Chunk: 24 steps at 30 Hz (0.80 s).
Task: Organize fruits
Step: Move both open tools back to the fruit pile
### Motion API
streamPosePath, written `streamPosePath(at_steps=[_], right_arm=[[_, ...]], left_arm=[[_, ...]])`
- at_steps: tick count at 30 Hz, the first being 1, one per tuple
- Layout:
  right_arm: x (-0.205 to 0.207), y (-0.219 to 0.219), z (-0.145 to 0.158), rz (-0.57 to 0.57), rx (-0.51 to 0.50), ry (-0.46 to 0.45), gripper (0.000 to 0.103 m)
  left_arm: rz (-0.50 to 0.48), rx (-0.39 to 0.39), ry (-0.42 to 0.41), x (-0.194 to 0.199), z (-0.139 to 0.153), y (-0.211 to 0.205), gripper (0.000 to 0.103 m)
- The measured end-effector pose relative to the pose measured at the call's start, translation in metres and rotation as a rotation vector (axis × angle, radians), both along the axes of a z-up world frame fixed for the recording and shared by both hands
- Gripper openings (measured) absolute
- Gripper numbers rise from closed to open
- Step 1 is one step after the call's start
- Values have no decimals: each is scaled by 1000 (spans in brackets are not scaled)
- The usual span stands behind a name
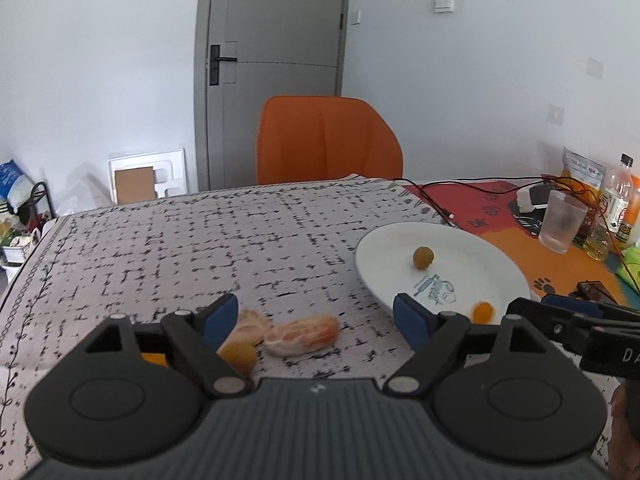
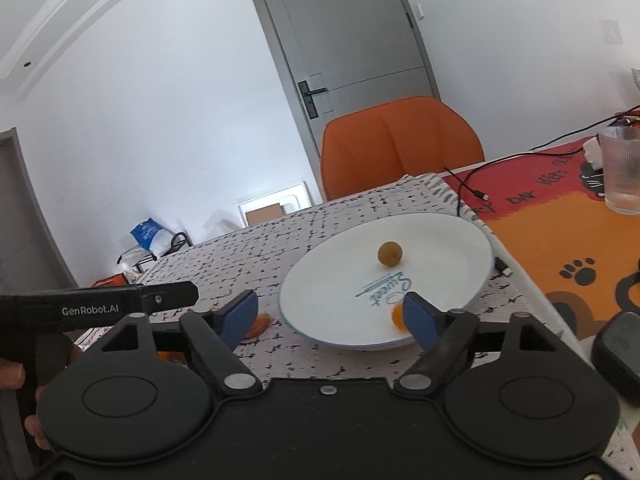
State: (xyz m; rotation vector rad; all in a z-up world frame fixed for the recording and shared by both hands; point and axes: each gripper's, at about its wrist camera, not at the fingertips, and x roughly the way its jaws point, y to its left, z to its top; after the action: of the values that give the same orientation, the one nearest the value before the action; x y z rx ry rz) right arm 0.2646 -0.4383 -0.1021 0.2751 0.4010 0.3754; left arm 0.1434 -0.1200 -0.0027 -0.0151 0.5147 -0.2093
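A white plate (image 1: pixel 460 236) sits on the patterned tablecloth and holds a brownish round fruit (image 1: pixel 423 257) and a small orange fruit (image 1: pixel 483 312). My left gripper (image 1: pixel 316 316) is open above peeled orange segments (image 1: pixel 302 335) and a yellow round fruit (image 1: pixel 239 354) on the cloth. My right gripper (image 2: pixel 332 314) is open over the near rim of the plate (image 2: pixel 320 280). The brownish fruit (image 2: pixel 389 254) lies mid-plate and the small orange fruit (image 2: pixel 398 318) is beside its right finger. An orange segment (image 2: pixel 262 322) shows by its left finger.
An orange chair (image 1: pixel 328 140) stands at the table's far edge. A glass (image 1: pixel 562 220), bottles (image 1: pixel 618 196), a snack bag and cables (image 1: pixel 440 204) crowd the right side on an orange-red mat (image 2: pixel 560 232). A dark object (image 2: pixel 620 352) lies at right.
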Motion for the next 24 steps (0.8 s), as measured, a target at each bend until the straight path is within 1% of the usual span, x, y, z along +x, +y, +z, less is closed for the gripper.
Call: streamPosePath(at_steps=[2, 8, 18, 24], right_arm=[[-1, 4, 1, 7, -3, -3, 85], [-3, 15, 6, 30, -13, -10, 90], [-3, 46, 10, 98, -38, -16, 90], [-3, 65, 11, 138, -57, -15, 90]], left_arm=[[10, -5, 3, -3, -1, 5, 85], [49, -31, -1, -10, -1, 23, 86], [121, -43, -2, -24, -4, 55, 87], [170, -78, -4, -32, -9, 79, 87]])
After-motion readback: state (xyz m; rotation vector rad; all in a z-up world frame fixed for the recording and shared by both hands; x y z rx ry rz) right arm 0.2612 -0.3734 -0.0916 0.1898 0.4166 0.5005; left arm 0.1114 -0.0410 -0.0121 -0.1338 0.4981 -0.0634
